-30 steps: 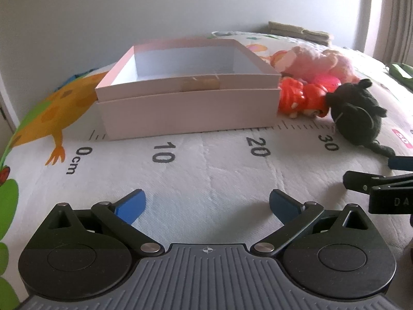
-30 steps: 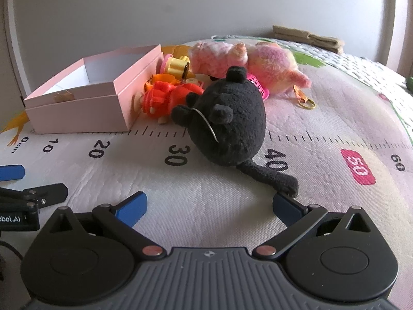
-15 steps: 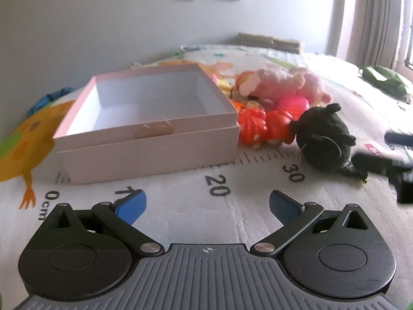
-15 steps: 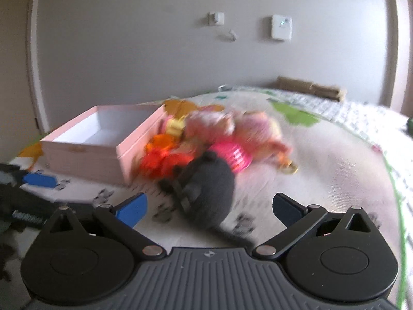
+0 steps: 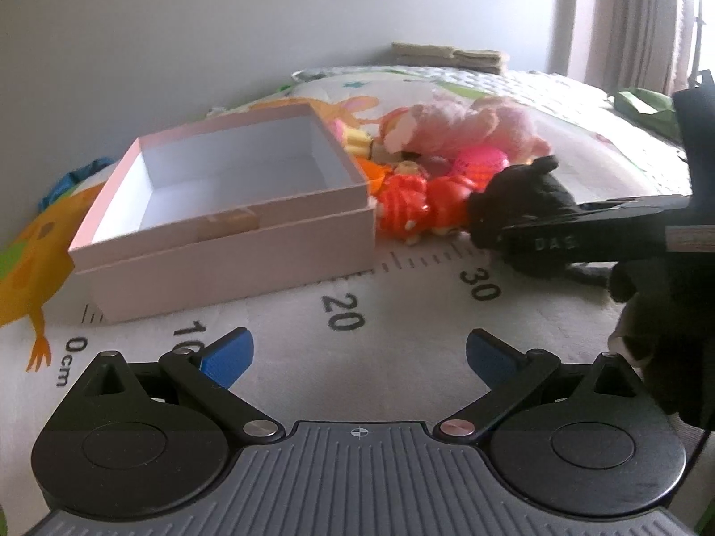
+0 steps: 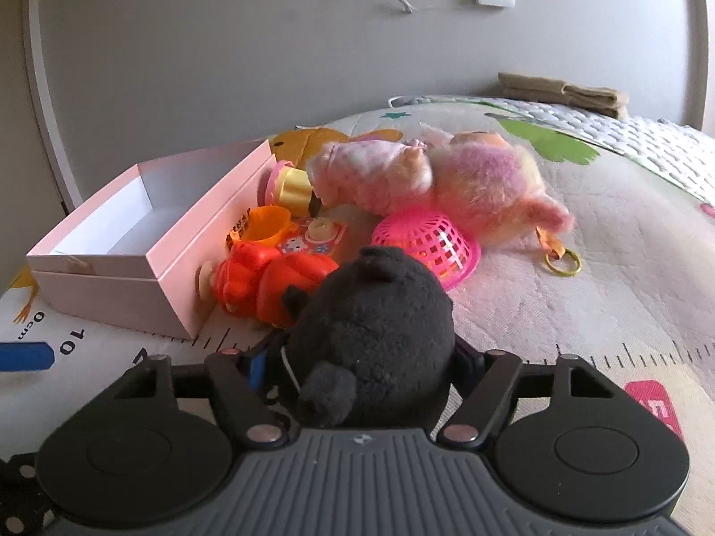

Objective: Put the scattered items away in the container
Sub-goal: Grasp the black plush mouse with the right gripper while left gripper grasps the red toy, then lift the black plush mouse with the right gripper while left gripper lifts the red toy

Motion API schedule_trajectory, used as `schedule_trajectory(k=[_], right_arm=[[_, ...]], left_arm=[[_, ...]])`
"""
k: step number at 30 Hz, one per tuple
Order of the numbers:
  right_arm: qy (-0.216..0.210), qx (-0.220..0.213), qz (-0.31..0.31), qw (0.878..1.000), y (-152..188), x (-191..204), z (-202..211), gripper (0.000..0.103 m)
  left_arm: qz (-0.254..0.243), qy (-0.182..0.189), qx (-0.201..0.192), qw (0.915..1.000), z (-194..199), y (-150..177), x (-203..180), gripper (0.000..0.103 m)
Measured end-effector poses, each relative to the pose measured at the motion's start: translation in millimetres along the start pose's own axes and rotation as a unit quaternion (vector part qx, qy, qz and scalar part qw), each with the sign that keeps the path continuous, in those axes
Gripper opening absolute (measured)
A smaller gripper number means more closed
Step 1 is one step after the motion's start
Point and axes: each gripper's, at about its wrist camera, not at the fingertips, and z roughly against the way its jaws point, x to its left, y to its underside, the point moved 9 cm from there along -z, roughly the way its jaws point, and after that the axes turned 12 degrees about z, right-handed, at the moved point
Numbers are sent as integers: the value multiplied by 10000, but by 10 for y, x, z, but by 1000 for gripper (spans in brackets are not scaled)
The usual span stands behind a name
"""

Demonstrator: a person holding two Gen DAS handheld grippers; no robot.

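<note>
An open pink box (image 5: 232, 205) (image 6: 147, 241) stands on the play mat. Right of it lie an orange toy (image 5: 411, 205) (image 6: 263, 281), a pink plush (image 5: 464, 129) (image 6: 429, 183), a pink basket (image 6: 424, 245) and a yellow cup (image 6: 290, 185). My right gripper (image 6: 362, 364) is shut on the black plush mouse (image 6: 371, 335), its fingers pressing both sides; it also shows in the left wrist view (image 5: 523, 210). My left gripper (image 5: 355, 353) is open and empty above the mat, in front of the box.
The mat (image 5: 402, 321) has a printed ruler along its front. Folded cloths (image 6: 563, 91) lie at the far wall. A yellow ring (image 6: 563, 263) lies by the plush. A green item (image 5: 639, 102) lies at far right.
My right gripper moved forward onto the black plush mouse and closed on it. My left gripper stayed open and shifted slightly toward the box.
</note>
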Motion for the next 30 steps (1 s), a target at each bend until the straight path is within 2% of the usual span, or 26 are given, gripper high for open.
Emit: schedule_trajectory(k=[4,8,11,15,16,17,18,19,21,23,24,27,30], right_arm=[[186,-186,-22,9997,21,-129,228,70],[524,-479,-187,9973,99,-372,547,70],[716,-634,-340,9948,191,-520,716,71],[737,-769,-563,9927,285,-667,800,71],[698,-788,-603,9926,301,-688,805,71],[657,-810,-641,9925,315,-705,808,71],[614,-829,-679,9923,328,-716,805,71],[571,-844,-712,9922,339,-725,803,71],[486,-856,-765,9922,358,-736,802,71],[428,-868,-813,9920,365,-760,802,71],[410,-877,-837,9918,364,-775,803,71],[395,-916,-877,9911,356,-796,813,71],[403,-932,-874,9910,371,-788,844,71]], left_arm=[[-472,171,-348,9981,52,-68,-209,103],[-1148,321,-739,9901,43,-119,-532,103],[-1502,339,-858,9844,-66,-168,-739,103],[-1850,220,-1046,9769,-257,-320,-934,102],[-1954,118,-1101,9744,-309,-363,-949,99],[-2056,24,-1143,9719,-357,-399,-953,92],[-2146,-68,-1129,9701,-417,-431,-951,85],[-2228,-159,-1077,9688,-484,-459,-943,72],[-2316,-239,-886,9685,-613,-481,-925,74],[-2413,-224,-698,9677,-721,-468,-910,89],[-2455,-214,-636,9671,-765,-461,-911,92],[-2578,-211,-501,9647,-894,-433,-928,92],[-2644,-280,-577,9623,-965,-419,-932,84]])
